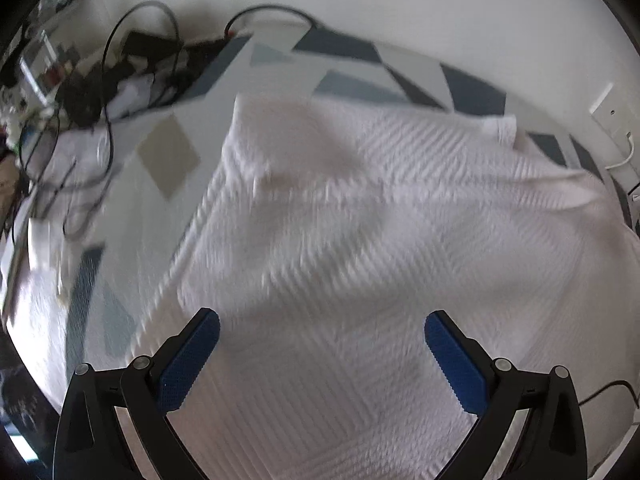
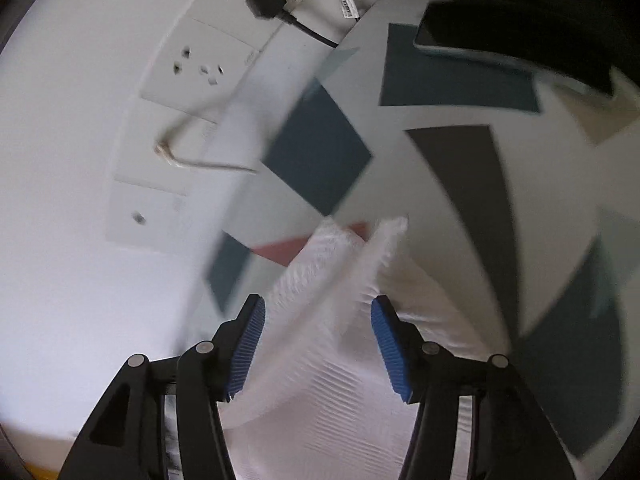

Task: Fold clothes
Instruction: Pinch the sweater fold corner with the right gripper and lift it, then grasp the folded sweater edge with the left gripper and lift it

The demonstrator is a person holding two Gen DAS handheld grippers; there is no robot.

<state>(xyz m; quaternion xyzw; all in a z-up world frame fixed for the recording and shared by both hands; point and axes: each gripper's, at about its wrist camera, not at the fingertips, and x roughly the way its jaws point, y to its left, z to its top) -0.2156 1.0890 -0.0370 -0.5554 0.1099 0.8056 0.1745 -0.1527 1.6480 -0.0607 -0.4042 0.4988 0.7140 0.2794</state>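
Observation:
A white ribbed knit garment (image 1: 360, 220) lies spread over a surface covered in a grey, blue and white patchwork cloth (image 1: 224, 92). My left gripper (image 1: 322, 318) hangs open just above the garment's near part, its blue pads wide apart with nothing between them. In the right wrist view, a folded edge of the same garment (image 2: 320, 360) runs up between the fingers of my right gripper (image 2: 318, 302). Its corner (image 2: 360, 248) reaches past the tips. The right jaws stand apart and do not squeeze the fabric. This view is blurred.
Black cables and piled clutter (image 1: 120, 72) sit at the far left of the surface. A wall with white sockets (image 2: 200, 64) and a black plug (image 2: 264, 2) borders the patchwork cloth (image 2: 320, 152). A dark flat device (image 2: 480, 40) lies at its far edge.

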